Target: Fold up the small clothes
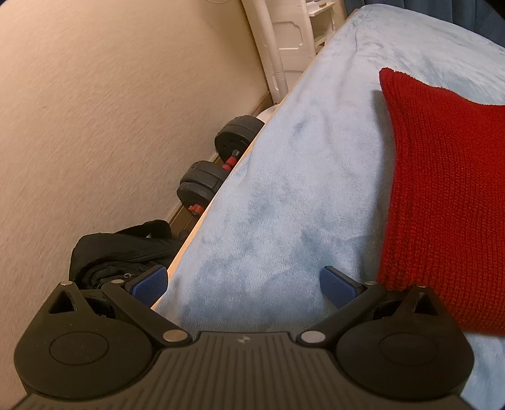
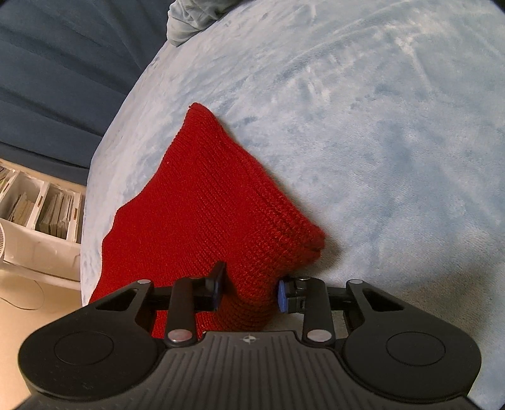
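A red knitted garment (image 2: pixel 202 202) lies partly folded on a light blue fleece blanket (image 2: pixel 378 126) that covers a bed. My right gripper (image 2: pixel 249 290) has its two pads on either side of a bunched near corner of the knit and is shut on it. In the left wrist view the same red garment (image 1: pixel 442 189) fills the right side. My left gripper (image 1: pixel 244 284) stands open over the bare blanket (image 1: pixel 284 205) near the bed's left edge. Nothing is between its fingers, and its right finger (image 1: pixel 339 285) sits just left of the knit's edge.
Beside the bed on the left are a beige wall, two black dumbbells (image 1: pixel 217 164), a black bag (image 1: pixel 120 252) and a white appliance (image 1: pixel 284 38). The right wrist view has a dark blue curtain (image 2: pixel 63 63), a white shelf of papers (image 2: pixel 41 208) and a crumpled blanket fold (image 2: pixel 189 22).
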`<state>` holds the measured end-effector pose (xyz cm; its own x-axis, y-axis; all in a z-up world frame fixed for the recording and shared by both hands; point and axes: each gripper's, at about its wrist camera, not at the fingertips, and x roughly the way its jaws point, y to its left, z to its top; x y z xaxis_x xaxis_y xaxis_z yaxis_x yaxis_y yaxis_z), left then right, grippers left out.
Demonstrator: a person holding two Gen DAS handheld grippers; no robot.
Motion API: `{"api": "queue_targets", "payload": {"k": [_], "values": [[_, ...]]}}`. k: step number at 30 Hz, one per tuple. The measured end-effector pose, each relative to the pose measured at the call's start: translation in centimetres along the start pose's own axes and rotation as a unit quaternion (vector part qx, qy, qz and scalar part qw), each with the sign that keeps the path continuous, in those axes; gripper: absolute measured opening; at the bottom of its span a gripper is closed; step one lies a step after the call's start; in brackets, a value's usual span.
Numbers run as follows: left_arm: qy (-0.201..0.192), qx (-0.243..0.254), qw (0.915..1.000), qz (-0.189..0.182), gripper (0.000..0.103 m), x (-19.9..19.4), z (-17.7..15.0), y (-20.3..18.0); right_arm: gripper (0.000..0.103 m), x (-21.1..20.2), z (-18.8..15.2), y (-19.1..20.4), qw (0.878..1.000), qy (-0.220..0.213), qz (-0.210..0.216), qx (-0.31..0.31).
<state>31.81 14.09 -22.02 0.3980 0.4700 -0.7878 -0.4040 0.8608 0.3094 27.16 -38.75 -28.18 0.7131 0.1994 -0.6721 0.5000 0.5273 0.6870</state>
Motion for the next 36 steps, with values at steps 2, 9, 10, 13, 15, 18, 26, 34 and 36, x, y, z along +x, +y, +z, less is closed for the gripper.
{"api": "queue_targets", "payload": {"k": [2, 9, 10, 13, 15, 18, 26, 34, 36], "values": [[0.0, -0.001, 1.0, -0.001, 0.103, 0.0, 0.0, 0.0, 0.032, -0.1, 0.0, 0.2, 1.0, -0.001, -0.002, -0.004], [0.007, -0.015, 0.9998, -0.012, 0.103, 0.3, 0.2, 0.5, 0.02, -1.3, 0.3, 2.1, 0.999, -0.015, -0.006, -0.04], [0.008, -0.017, 0.9997, -0.014, 0.103, 0.4, 0.2, 0.6, 0.02, -1.2, 0.4, 2.2, 0.999, -0.014, -0.01, -0.039], [0.009, -0.019, 0.9996, -0.017, 0.103, 0.6, 0.1, 1.0, 0.02, -0.7, 0.3, 2.1, 0.999, -0.009, -0.027, -0.039], [0.009, -0.021, 0.9995, -0.022, 0.103, 0.8, 0.0, 1.2, 0.02, -0.4, 0.1, 2.0, 0.999, -0.008, -0.034, -0.039], [0.009, -0.024, 0.9993, -0.029, 0.103, 0.9, -0.1, 1.5, 0.02, -0.8, 0.0, 2.6, 0.998, -0.013, -0.039, -0.045], [0.01, -0.033, 0.9986, -0.04, 0.103, 1.1, -0.2, 1.9, 0.02, -1.1, -0.1, 3.6, 0.997, -0.017, -0.055, -0.055], [0.009, -0.032, 0.9986, -0.04, 0.103, 1.1, -0.1, 1.9, 0.02, -1.0, -0.1, 3.5, 0.997, -0.015, -0.057, -0.051], [0.008, -0.031, 0.9987, -0.039, 0.103, 1.1, -0.1, 1.8, 0.02, -1.0, -0.1, 3.5, 0.997, -0.014, -0.057, -0.051]]}}
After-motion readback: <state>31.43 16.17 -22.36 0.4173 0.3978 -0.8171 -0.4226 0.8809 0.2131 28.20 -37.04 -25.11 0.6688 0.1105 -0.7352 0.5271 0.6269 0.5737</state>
